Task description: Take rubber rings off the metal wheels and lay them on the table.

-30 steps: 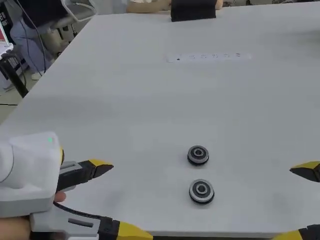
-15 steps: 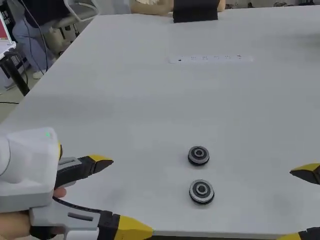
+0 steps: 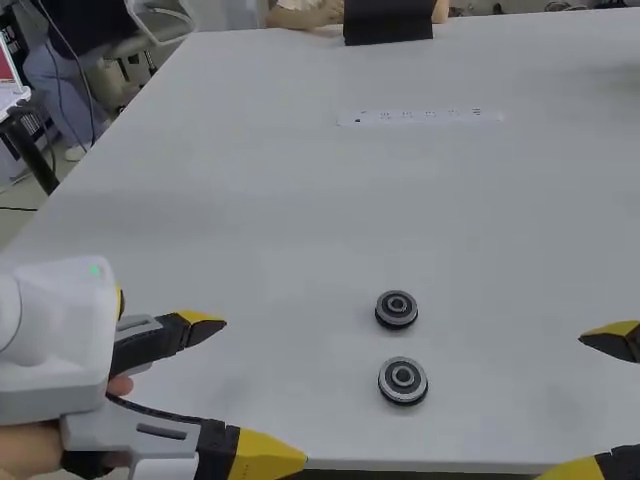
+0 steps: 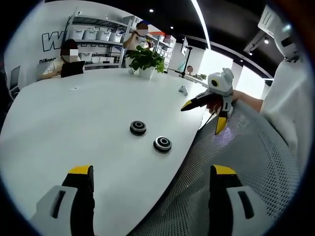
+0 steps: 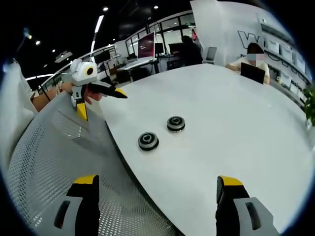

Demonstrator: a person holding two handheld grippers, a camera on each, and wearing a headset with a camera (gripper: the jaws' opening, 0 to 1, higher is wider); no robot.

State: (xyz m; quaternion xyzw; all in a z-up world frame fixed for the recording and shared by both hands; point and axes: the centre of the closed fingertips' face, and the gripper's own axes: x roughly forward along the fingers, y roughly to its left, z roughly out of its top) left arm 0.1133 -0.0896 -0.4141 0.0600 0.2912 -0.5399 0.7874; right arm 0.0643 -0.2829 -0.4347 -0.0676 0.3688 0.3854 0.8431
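At the near left of the table [image 3: 300,200], the left gripper [image 3: 243,392] hovers with its jaws spread wide and nothing between them, its upper tip aimed toward the middle of the bench. It is well apart from the work.

Right of it, close to the near edge, lie the 2 metal wheels, flat on the surface. The far wheel [image 3: 396,309] sits just behind the near wheel [image 3: 403,382], apart from it and not touching. Each shows a dark band round its rim, so both rubber rings look to be on and none lies loose on the table.

Farther right, the right gripper [image 3: 572,403] comes in from the edge of the head view, jaws also wide and empty.

The step in hand looks like the approach to the 1st wheel. To do it well, 1 gripper should probably pin the metal hub flat while the other comes in low at the rim, so a tip catches only the rubber and peels it outward. A wheel this small may skid or flip if it is pinched off-centre. Taking the near wheel first would leave its neighbour undisturbed.

Against the pictures from 0.5 s and 1.0 s ago, little differs. The wheels lie where they did, both grippers keep much the same place and spread, and the slight shift comes from the headset.
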